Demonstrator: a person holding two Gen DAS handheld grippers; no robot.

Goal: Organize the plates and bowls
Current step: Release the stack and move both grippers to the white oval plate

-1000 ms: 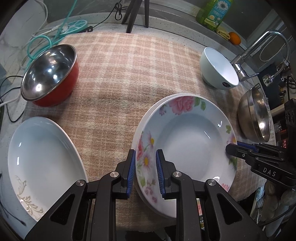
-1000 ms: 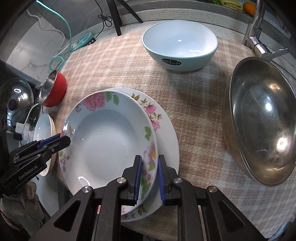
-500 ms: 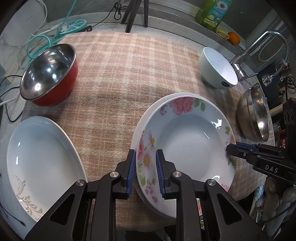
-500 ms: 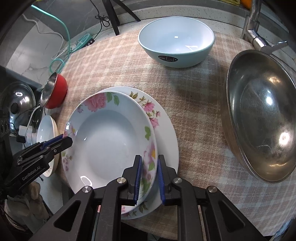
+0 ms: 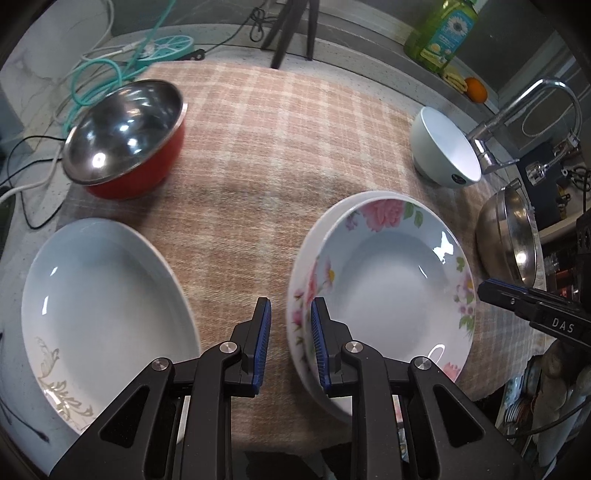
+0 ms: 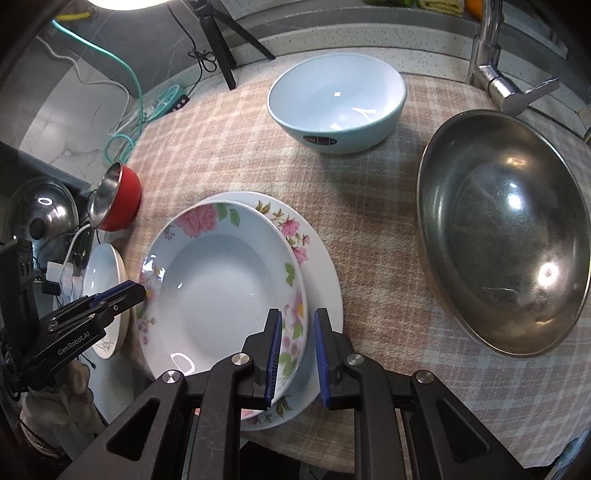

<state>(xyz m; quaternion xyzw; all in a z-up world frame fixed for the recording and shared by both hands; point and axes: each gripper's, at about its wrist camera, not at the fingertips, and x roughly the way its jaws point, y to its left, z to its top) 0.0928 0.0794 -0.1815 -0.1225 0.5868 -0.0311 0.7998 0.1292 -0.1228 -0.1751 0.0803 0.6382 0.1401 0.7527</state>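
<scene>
A checked cloth (image 5: 277, 166) covers most of the tabletop (image 6: 332, 40) and fills the middle of both views. In your right wrist view a big steel basin (image 6: 506, 229) takes up the right side, resting on the cloth. In your left wrist view a plain white oval plate (image 5: 103, 295) lies at lower left, partly off the cloth's edge.

The flowered deep plate (image 6: 214, 291) sits at lower centre of the right view, resting off-centre on a wider flowered flat plate (image 6: 321, 280) whose rim shows along its right side. A pale blue bowl (image 6: 336, 107) stands upright at upper centre, well apart from the plates. A red bowl (image 5: 125, 136) with a steel inside sits at upper left of the left view, tilted toward the camera.

Your left tongs (image 5: 290, 343) straddle the left edge of the two stacked plates, one pad over the cloth and the other over the deep plate. Your right tongs (image 6: 297, 354) straddle the deep plate's rim on the opposite side, one pad over its hollow and the other over the flat plate. Both pairs stand narrowly apart with the rim between the pads. You cannot tell whether either pair presses on it.

A tap (image 6: 495, 74) rises at upper right, a green bottle (image 5: 439, 33) stands along the top edge, and an orange (image 5: 475, 89) lies just right of it.
</scene>
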